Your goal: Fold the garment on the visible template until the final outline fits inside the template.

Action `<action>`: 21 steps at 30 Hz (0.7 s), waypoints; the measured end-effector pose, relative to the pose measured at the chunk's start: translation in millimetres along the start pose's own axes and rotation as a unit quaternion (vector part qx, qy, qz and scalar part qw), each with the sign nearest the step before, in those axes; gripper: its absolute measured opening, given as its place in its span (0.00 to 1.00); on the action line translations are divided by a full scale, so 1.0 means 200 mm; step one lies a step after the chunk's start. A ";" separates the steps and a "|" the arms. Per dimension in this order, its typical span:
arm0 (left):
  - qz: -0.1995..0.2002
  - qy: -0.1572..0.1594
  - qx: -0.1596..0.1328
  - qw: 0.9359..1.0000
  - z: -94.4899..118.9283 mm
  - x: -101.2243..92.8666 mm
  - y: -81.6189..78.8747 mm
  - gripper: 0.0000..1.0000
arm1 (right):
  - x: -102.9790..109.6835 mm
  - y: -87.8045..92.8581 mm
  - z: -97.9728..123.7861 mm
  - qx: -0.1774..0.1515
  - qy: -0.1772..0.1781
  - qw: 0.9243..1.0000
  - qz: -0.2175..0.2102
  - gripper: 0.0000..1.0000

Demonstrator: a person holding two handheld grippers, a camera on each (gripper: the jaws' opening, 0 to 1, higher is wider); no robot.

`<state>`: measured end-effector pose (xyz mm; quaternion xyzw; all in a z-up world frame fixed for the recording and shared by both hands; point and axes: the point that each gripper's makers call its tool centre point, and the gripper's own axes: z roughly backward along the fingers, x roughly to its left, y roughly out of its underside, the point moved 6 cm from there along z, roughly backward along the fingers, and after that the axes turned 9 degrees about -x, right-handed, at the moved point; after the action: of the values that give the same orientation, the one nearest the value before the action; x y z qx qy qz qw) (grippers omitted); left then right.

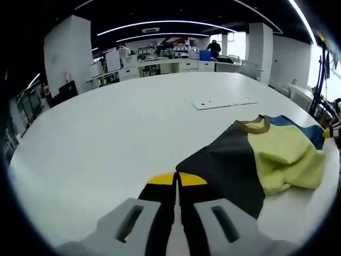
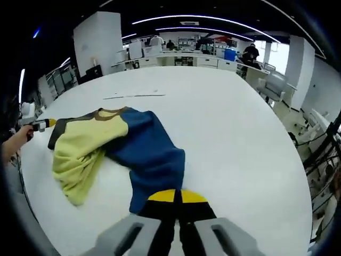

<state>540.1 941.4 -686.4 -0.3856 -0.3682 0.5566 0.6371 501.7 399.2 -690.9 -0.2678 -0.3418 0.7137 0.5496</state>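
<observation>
A crumpled fabric garment in dark grey, pale yellow and blue panels with a brown collar lies bunched on the large white table. In the left gripper view, the left gripper, with yellow-tipped black jaws, is clenched on the edge of the garment's dark grey panel, its jaws pressed together with the cloth running up from between them toward the yellow part at the right. In the right gripper view, the right gripper, of the same build, is clamped on the hem of the blue panel, which stretches away from its jaws toward the yellow and grey parts at the left. In that same view the left gripper appears at the far left edge, held in a person's hand, touching the garment's dark grey corner. A thin flat white rectangular template sheet lies on the table beyond the garment, apart from it. Desks, white pillars and people stand far behind the table.
</observation>
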 end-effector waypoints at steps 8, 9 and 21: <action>-0.017 -0.011 0.008 1.000 -0.01 0.02 0.01 0.00 | -0.16 -0.01 -0.06 0.011 0.033 0.999 0.006 0.00; -0.020 -0.013 0.010 1.000 -0.01 0.02 0.01 0.00 | -0.17 -0.01 -0.06 0.012 0.036 0.999 0.002 0.00; -0.043 -0.021 0.017 0.999 -0.02 0.02 0.01 0.00 | -0.34 -0.04 -0.11 0.037 0.068 0.996 0.046 0.00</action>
<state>544.3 945.7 -689.9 -0.3469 -0.3884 0.5429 0.6588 541.0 340.0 -697.6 -0.3106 -0.2644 0.7308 0.5473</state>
